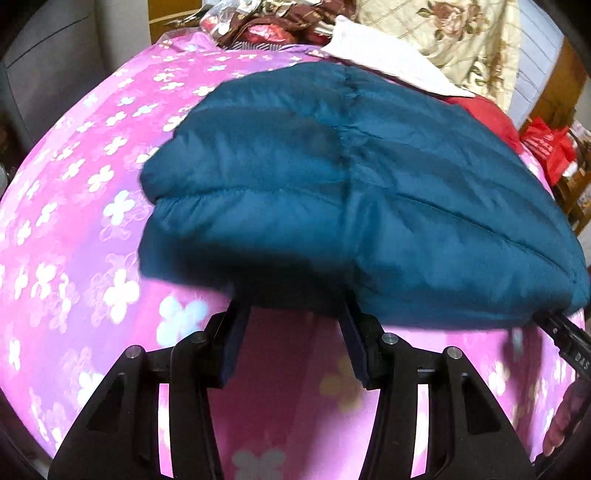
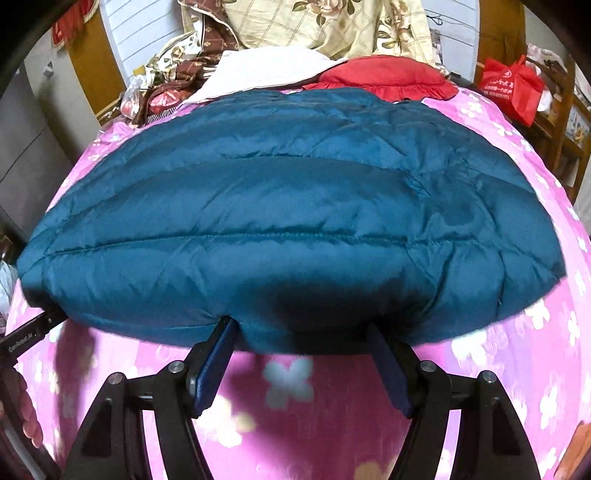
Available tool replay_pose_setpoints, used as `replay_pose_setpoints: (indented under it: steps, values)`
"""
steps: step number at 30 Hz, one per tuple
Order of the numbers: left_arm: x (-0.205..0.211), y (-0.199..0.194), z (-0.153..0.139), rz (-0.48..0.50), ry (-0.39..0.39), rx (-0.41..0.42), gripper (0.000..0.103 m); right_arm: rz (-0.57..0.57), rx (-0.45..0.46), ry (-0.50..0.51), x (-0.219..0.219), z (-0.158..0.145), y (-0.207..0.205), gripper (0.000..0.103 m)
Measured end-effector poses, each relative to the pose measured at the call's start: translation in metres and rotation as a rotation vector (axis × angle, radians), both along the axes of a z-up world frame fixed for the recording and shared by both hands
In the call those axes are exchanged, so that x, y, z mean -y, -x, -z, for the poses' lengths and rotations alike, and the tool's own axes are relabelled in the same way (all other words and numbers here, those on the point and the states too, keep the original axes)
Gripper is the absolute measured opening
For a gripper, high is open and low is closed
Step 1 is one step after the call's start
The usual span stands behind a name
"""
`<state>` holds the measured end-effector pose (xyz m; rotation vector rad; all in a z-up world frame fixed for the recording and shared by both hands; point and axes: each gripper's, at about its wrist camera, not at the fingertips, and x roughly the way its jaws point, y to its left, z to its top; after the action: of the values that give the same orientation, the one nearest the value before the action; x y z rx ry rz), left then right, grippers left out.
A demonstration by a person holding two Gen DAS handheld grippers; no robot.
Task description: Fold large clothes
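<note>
Across the pink flowered bedspread (image 2: 517,362) a teal quilted jacket (image 2: 288,221) was spread, already doubled into a thick, puffy bundle, with its near edge lifted where both grippers met it. Behind it, a red cushion (image 2: 384,75), a white cloth (image 2: 266,66) and heaped floral bedding (image 2: 332,26) were piled at the far end.

The left gripper (image 1: 293,314) was seen with its fingers parted about halfway and the jacket's near hem bulging down between them; whether the pads truly pressed the fabric could not be told, since the tips were hidden under the padding. The right gripper (image 2: 303,332) was set wider, its fingers likewise buried under the edge with a fold of jacket between them, and a firm pinch could not be confirmed either.

The step in hand was judged to be the laying down or carrying over of the near edge. For it to be done well, both hands would need to be kept level and moved together, so that the hem stayed straight. Slippery, air-filled padding was likely to spring back, so the fold would best be pressed flat before any release.
</note>
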<state>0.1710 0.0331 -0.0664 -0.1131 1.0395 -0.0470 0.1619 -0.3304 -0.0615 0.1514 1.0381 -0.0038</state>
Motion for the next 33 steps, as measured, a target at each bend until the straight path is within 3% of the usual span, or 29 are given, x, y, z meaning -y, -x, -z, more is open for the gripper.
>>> replay_pose_setpoints:
  steps: [3,7,8,9,11,17,25,33]
  values:
    - [0.004,0.028,-0.015,0.017,-0.007,0.037,0.048,0.009,0.036,-0.001,0.002,-0.011,0.025,0.07]
    - [0.01,0.072,-0.041,-0.011,-0.067,0.153,0.048,0.035,0.075,-0.003,0.007,-0.025,0.058,0.07]
    - [0.011,0.084,-0.049,-0.02,-0.084,0.196,0.053,0.043,0.081,-0.002,0.007,-0.027,0.065,0.07]
    - [0.012,0.095,-0.056,-0.03,-0.096,0.239,0.067,0.05,0.091,-0.003,0.007,-0.03,0.073,0.07]
    - [0.016,0.114,-0.067,-0.051,-0.099,0.307,0.081,0.055,0.112,-0.004,0.006,-0.035,0.088,0.07]
    - [0.016,0.157,-0.096,-0.087,-0.085,0.423,0.082,0.051,0.156,-0.017,-0.004,-0.049,0.121,0.07]
    - [0.019,0.187,-0.121,-0.121,-0.154,0.502,0.082,0.032,0.164,-0.012,-0.019,-0.054,0.144,0.07]
    - [0.02,0.193,-0.117,-0.103,-0.141,0.475,0.082,0.033,0.162,0.006,-0.019,-0.052,0.153,0.07]
